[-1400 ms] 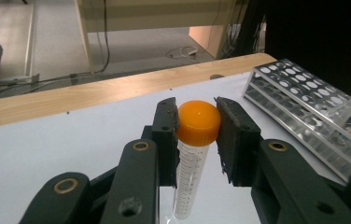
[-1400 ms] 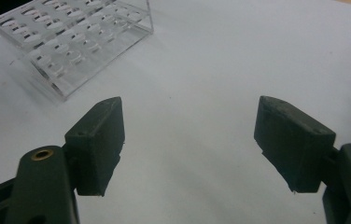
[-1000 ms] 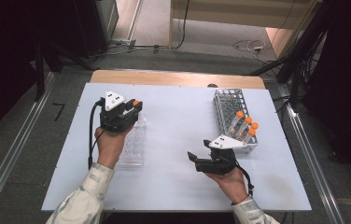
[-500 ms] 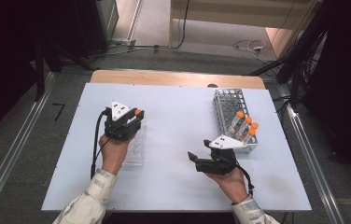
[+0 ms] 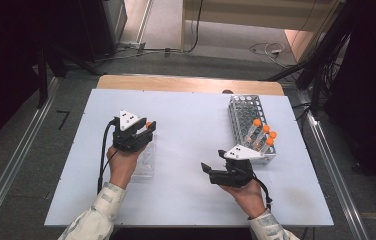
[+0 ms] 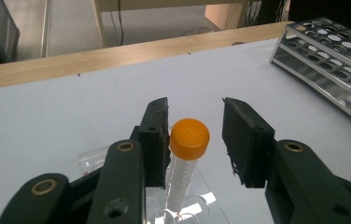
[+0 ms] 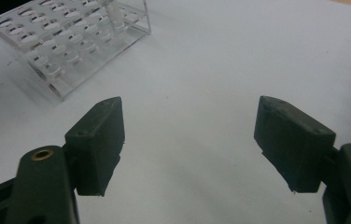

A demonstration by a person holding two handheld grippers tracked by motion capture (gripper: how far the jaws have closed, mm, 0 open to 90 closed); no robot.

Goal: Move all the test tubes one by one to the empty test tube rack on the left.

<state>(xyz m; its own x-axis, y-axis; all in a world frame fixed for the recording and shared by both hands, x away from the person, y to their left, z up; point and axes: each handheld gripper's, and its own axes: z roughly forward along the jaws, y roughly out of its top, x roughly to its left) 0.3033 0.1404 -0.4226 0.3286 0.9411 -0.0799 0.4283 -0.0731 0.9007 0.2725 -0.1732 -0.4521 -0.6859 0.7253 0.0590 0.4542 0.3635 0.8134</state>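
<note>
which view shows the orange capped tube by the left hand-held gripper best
The left gripper view: the orange-capped tube stands upright in the clear rack, close between the left hand-held gripper's parted jaws. The high view shows its cap as a small orange spot. In the right gripper view the rack shows, the tube indistinct.

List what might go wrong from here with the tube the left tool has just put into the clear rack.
1. The left tool jaws have just been opening, yet one pad looks close against the orange-capped plastic tube; lifting away askew might drag it up or tip it.
2. The clear acrylic rack looks light; a snag could shift it on the white table.
3. The open right tool hovers apart, so nothing steadies the rack.
</note>
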